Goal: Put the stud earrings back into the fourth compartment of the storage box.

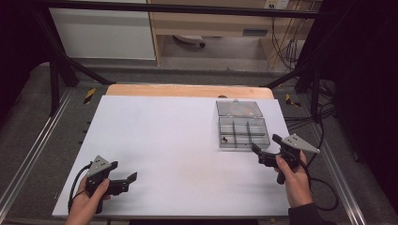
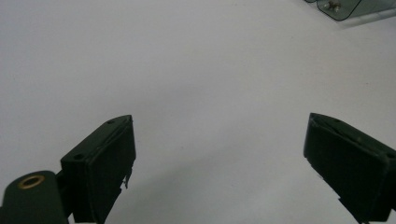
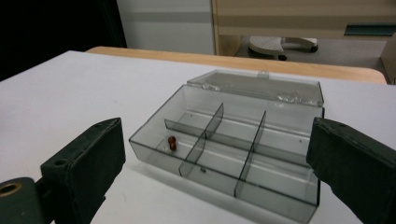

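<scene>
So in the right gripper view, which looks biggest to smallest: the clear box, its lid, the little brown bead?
1. Clear box, the largest.
2. Lid, flipped open behind it; it lies farther from the camera, so it may look smaller than it is.
3. Brown bead, by far the smallest.

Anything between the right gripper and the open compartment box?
Nothing visible. The right gripper has its jaws wide open, facing the compartment box across bare white table. The box lid is folded back; a small brown item sits in one near compartment.

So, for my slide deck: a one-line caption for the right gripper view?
Open right gripper faces a clear compartment box, lid open, small brown item inside.
</scene>
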